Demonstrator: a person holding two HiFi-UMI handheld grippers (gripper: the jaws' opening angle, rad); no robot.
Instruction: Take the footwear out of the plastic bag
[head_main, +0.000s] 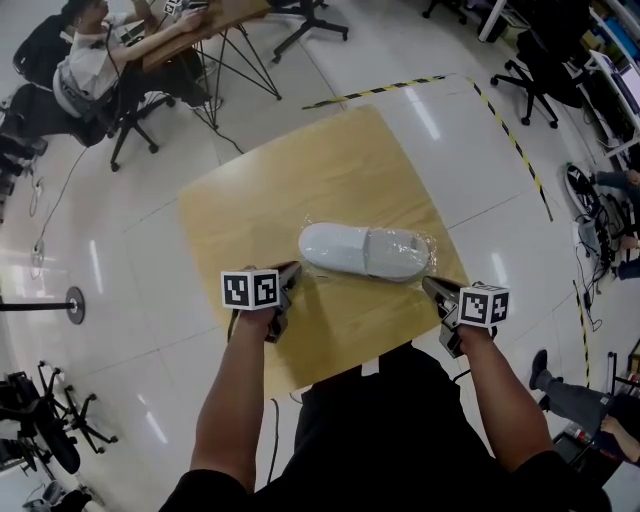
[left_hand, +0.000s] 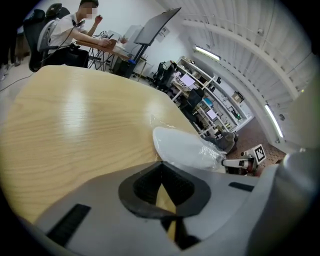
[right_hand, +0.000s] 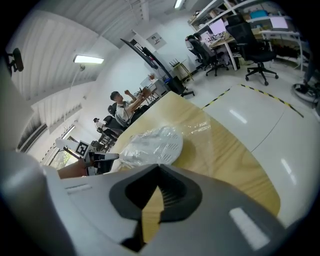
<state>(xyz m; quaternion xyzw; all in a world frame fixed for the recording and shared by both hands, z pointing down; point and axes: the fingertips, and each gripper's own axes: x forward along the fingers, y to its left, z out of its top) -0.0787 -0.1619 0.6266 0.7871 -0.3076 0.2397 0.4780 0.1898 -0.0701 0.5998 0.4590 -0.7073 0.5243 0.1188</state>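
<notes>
Slipper (head_main: 352, 249) lies inside its bag (head_main: 424, 243) on the worktop (head_main: 300, 180); left tool (head_main: 292, 270) and right tool (head_main: 430, 285), both clenched empty, sit just beside its ends.

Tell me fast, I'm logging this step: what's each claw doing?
Left claw: closed, holding nothing.
Right claw: closed, holding nothing.
</notes>
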